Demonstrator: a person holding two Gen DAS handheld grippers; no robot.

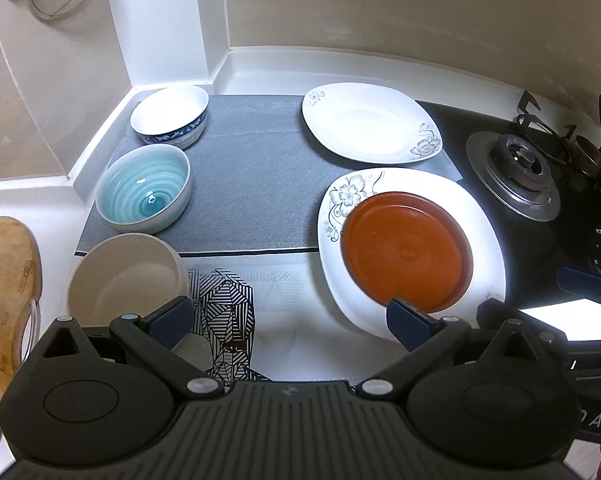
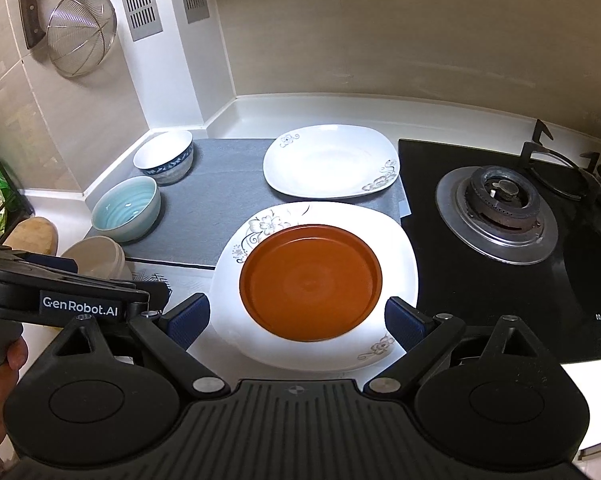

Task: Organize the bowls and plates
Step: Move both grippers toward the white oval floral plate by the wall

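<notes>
An orange plate (image 2: 310, 282) lies on a white floral plate (image 2: 400, 256) at the counter's front. A second white floral plate (image 2: 328, 160) sits behind it on the grey mat (image 1: 252, 184). Down the mat's left side stand a blue-rimmed white bowl (image 1: 170, 116), a teal bowl (image 1: 144, 190) and a cream bowl (image 1: 124, 276). My left gripper (image 1: 290, 320) is open over the counter between the cream bowl and the stacked plates. My right gripper (image 2: 296, 320) is open, its fingers either side of the stacked plates' near edge, with nothing held.
A black gas hob (image 2: 500, 216) with its burner fills the right side. A wooden cutting board (image 1: 4, 280) lies at the far left. A wire strainer (image 2: 80, 36) and a knife (image 2: 30, 8) hang on the wall. A patterned mat (image 1: 228, 316) covers the front counter.
</notes>
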